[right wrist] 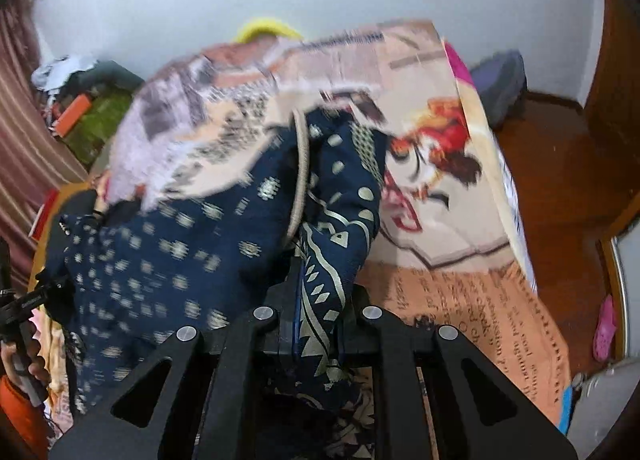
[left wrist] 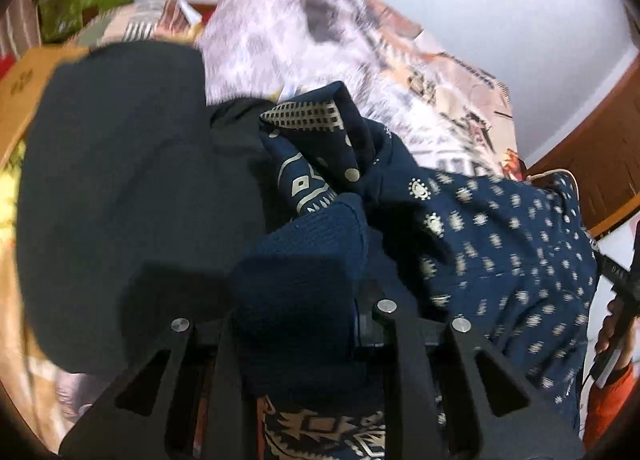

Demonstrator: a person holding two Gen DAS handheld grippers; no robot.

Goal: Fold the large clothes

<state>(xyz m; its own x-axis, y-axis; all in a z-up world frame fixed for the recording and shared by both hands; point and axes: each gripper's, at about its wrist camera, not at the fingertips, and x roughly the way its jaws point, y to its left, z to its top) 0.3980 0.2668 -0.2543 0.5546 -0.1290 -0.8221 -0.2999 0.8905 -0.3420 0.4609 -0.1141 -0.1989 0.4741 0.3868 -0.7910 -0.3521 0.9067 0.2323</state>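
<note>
Both claws grasped the navy patterned garment (right wrist: 168, 244): the right gripper (right wrist: 316, 324) clenched on its bordered edge, the left gripper (left wrist: 296, 300) on a thick fold. Stretched between the 2, the cloth hung ahead of them above the printed bedspread (right wrist: 460, 187), likely for folding.

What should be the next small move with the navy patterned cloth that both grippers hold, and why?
Probably lower both ends together onto the bed cover and pull them slightly apart. The left gripper and the right gripper each pinch a bunched part of the navy patterned garment, which hangs crumpled between them above the bed, so it seems to need flattening before any fold.
</note>
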